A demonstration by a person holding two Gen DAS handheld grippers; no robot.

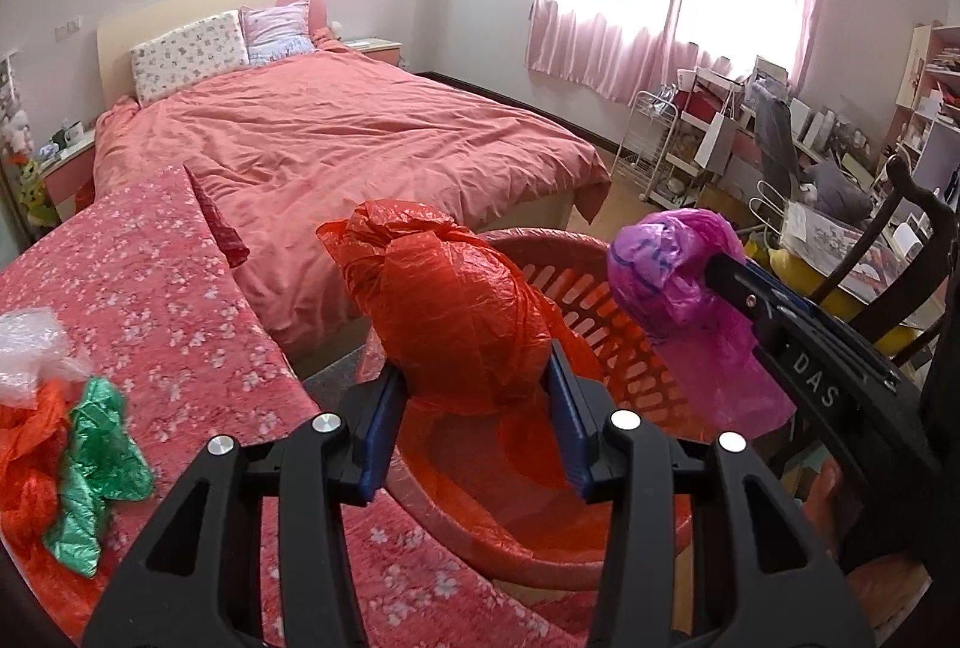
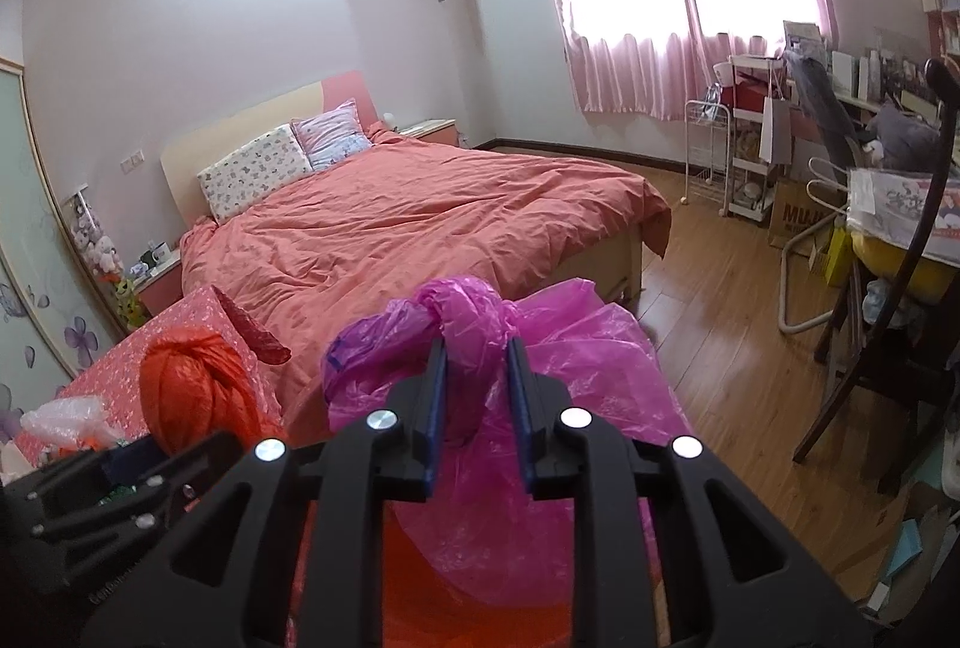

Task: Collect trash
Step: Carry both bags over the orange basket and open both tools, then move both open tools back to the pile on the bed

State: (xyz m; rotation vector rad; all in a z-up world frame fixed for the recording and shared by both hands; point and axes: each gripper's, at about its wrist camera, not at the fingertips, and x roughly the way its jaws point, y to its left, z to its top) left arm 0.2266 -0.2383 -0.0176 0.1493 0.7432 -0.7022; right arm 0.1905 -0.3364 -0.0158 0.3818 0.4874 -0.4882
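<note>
Over red basket [image 1: 558, 282] – left gripper [image 1: 477, 396] clamps orange bag [image 1: 456, 312], right gripper [image 2: 477, 378] pink bag [image 2: 540, 348].

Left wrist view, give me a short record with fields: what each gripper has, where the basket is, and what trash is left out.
left gripper: shut on red bag, held above the basket
right gripper: pink bag between its pads; a firm grip cannot be told
basket: red, slotted, on the floor beside the flowered cover
trash left: green bag, orange bag and clear bag, on the flowered cover
</note>
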